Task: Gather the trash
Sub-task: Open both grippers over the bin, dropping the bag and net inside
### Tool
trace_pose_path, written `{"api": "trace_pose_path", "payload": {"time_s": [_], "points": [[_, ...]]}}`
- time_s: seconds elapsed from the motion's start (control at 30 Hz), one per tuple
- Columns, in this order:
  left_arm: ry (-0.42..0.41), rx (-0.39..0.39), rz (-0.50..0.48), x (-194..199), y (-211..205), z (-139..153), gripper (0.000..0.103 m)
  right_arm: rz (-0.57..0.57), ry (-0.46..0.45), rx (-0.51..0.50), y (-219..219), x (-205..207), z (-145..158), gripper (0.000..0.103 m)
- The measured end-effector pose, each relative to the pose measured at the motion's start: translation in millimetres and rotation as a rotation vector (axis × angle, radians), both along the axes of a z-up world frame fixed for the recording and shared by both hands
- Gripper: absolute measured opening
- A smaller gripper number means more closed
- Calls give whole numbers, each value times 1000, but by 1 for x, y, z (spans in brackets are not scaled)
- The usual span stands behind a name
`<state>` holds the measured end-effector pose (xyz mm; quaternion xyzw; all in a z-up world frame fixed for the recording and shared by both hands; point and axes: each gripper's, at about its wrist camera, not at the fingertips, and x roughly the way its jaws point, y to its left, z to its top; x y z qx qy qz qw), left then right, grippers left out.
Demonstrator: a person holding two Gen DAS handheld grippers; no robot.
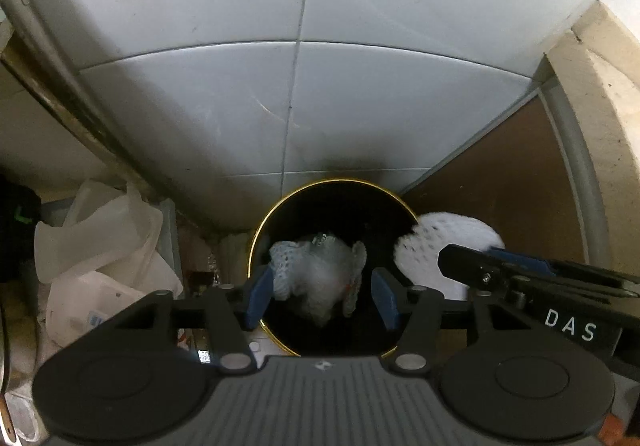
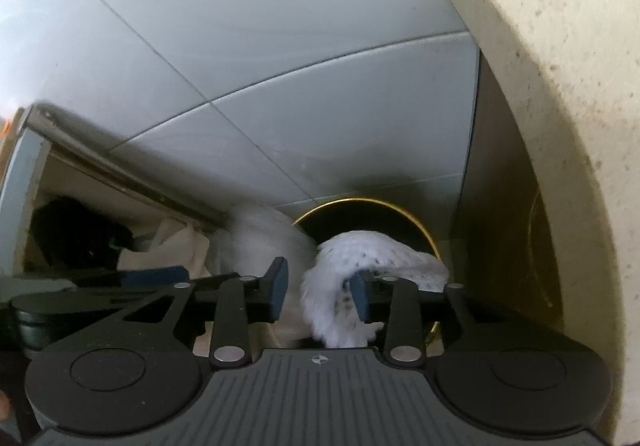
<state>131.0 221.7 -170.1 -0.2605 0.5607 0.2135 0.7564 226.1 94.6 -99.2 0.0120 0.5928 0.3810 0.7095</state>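
Note:
A black bin with a gold rim stands below a tiled wall. My left gripper hangs over its mouth, pointing steeply down. A blurred wad of white foam netting lies loose between its blue pads, with a gap at the right pad. My right gripper is beside it over the bin rim. A second white foam net drapes against its right finger, clear of the left pad. In the left wrist view this net shows by the right gripper.
A crumpled white plastic bag and other clutter lie left of the bin, under an open cabinet with a dark object. A speckled beige stone edge curves close on the right, above a brown panel.

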Motion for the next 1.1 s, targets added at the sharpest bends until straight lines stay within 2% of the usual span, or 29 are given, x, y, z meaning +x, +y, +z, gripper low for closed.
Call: {"api": "trace_pose_path", "payload": {"time_s": [0.23,0.5,0.63,0.8,1.1], "points": [[-26,24,-12,-2,-3,10,48,-23,23,-1,1,0,-2,44],[-89,176,-72,-5,-18,41,48,-45,0,25,-6,-4,18,47],[-137,272,-92,-12,-28,65,49,-60,-52,53,-17,-7,44,54],[-208,357,-122,-16,-40,95,52,-79,-131,92,-35,-13,81,59],[-344,518,-248,-12,-86,143,57,-110,-309,112,-77,-31,136,64]]}}
